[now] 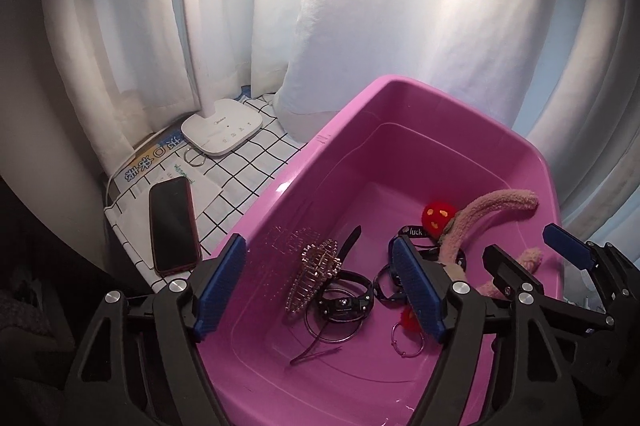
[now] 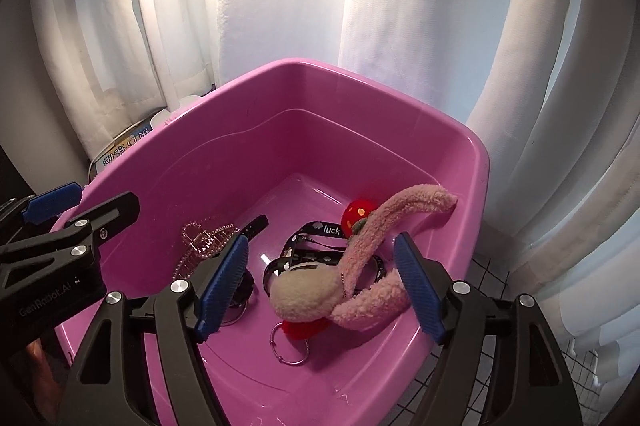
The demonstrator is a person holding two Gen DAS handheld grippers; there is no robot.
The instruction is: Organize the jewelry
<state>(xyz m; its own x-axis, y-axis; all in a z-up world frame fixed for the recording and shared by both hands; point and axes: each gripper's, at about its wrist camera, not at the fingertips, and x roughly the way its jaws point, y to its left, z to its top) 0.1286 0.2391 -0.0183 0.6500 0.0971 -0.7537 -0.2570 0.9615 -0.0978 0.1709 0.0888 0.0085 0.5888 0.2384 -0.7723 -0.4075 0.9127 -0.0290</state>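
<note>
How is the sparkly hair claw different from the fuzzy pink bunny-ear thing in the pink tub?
The hair claw is hard, see-through and studded with small stones; the fuzzy bunny-ear piece is soft and woolly. The claw has rows of thin teeth; the fuzzy piece has long rounded ears and a cream pad. The claw sits on the tub's left side, the fuzzy piece on the right, one ear arching up. Both lie inside the pink tub, and neither is held.

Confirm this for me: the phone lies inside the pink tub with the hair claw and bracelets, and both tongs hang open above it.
One thing is wrong. The phone lies outside the pink tub, on the checked cloth beside it, as the left wrist view shows. The hair claw and bracelets are in the tub, and the left tongs and right tongs hang open above it.
</note>
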